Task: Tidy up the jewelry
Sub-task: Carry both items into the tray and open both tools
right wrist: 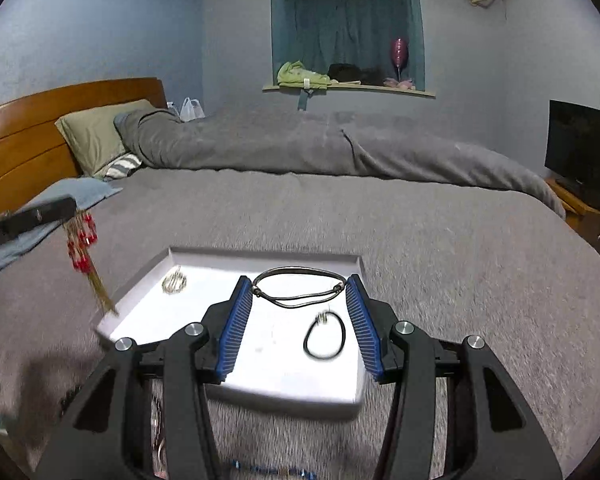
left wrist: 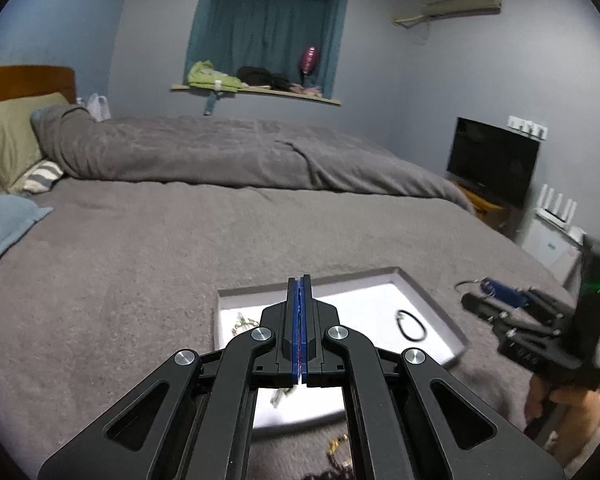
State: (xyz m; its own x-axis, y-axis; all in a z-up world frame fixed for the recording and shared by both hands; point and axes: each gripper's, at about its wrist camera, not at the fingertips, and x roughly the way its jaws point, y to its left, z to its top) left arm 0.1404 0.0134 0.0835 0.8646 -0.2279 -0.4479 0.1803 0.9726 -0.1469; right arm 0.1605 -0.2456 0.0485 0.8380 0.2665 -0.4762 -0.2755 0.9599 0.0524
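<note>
A white shallow tray (right wrist: 260,376) lies on the grey bed; it also shows in the left wrist view (left wrist: 428,292). In it lie a dark cord bracelet (right wrist: 298,288), a small black loop (right wrist: 325,338) and a gold earring (right wrist: 175,282). My left gripper (left wrist: 299,280) is shut on a red and gold tassel piece (right wrist: 85,254), which hangs from it left of the tray. My right gripper (right wrist: 300,312) is open and empty over the tray, with the bracelet and loop between its blue pads (right wrist: 236,326).
Gold and dark beaded pieces (left wrist: 338,446) lie on the blanket in front of the tray. More pieces lie below my right gripper (right wrist: 268,470). A rolled grey duvet (right wrist: 340,148) and pillows lie further back. A TV (right wrist: 580,148) stands at the right.
</note>
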